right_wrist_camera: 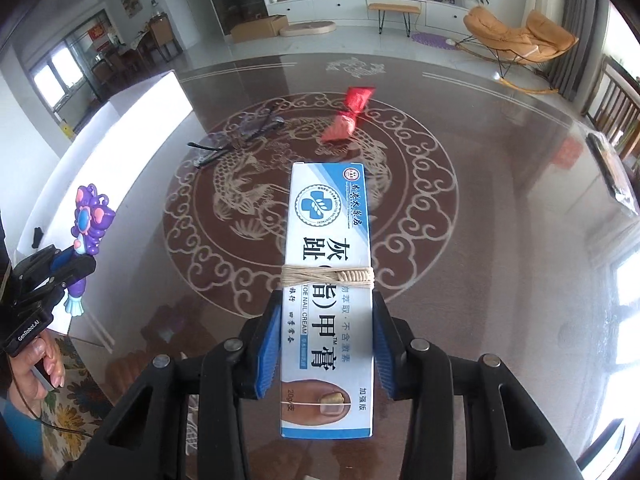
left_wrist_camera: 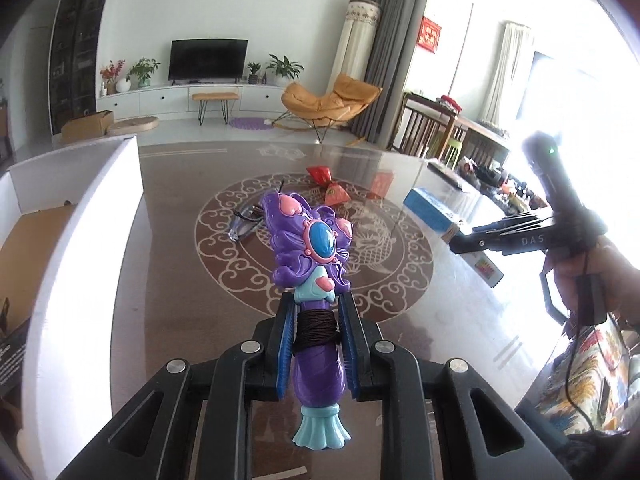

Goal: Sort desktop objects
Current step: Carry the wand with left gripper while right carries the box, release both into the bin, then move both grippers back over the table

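My left gripper (left_wrist_camera: 316, 312) is shut on a purple butterfly toy wand (left_wrist_camera: 310, 240) with dark thread wound round its handle, held above the table. It also shows in the right wrist view (right_wrist_camera: 86, 236). My right gripper (right_wrist_camera: 326, 304) is shut on a blue-and-white nail cream box (right_wrist_camera: 328, 280) tied with twine, held above the table; the box also shows in the left wrist view (left_wrist_camera: 430, 208). A pair of glasses (right_wrist_camera: 236, 134) and a red wrapped packet (right_wrist_camera: 348, 114) lie on the brown patterned table (right_wrist_camera: 480, 240).
A white open cardboard box (left_wrist_camera: 80, 240) stands at the table's left side; its white wall (right_wrist_camera: 132, 132) shows in the right wrist view. A dark flat item (right_wrist_camera: 612, 172) lies at the table's right edge. A living room lies beyond.
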Action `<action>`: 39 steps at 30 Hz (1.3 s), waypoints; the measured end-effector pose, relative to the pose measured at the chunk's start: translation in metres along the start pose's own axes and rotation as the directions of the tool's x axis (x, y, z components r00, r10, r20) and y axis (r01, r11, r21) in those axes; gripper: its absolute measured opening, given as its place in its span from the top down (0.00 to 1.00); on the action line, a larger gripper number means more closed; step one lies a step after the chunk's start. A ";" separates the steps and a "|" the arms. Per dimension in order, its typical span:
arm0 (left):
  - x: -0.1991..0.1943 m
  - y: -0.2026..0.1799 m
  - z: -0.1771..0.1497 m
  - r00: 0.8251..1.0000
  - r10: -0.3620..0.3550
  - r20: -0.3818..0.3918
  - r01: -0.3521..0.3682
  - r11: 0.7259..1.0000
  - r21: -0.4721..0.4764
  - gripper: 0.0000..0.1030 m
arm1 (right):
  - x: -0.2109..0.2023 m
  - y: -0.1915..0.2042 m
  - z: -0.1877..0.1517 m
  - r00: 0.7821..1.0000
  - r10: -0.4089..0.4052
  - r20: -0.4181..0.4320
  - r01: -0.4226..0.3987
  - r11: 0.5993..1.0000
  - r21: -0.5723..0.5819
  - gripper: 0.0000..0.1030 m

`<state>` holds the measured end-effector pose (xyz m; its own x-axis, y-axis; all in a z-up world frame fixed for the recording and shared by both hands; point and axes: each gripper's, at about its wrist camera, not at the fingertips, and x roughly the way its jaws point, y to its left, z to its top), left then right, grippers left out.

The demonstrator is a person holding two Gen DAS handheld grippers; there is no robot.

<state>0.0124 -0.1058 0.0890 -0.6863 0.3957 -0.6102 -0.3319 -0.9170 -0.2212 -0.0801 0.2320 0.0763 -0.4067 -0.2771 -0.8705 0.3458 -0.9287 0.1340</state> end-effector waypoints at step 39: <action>-0.173 0.133 -0.026 0.871 0.461 0.168 -0.401 0.866 -0.300 0.00 | 0.067 0.138 -0.011 0.957 -0.132 0.260 0.184 0.965 -0.189 0.00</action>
<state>0.1035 -0.2971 0.1458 -0.8598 -0.0700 -0.5058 0.1818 -0.9676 -0.1752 -0.0500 0.0883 0.0311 -0.6542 -0.2069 -0.7275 0.4184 -0.9003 -0.1202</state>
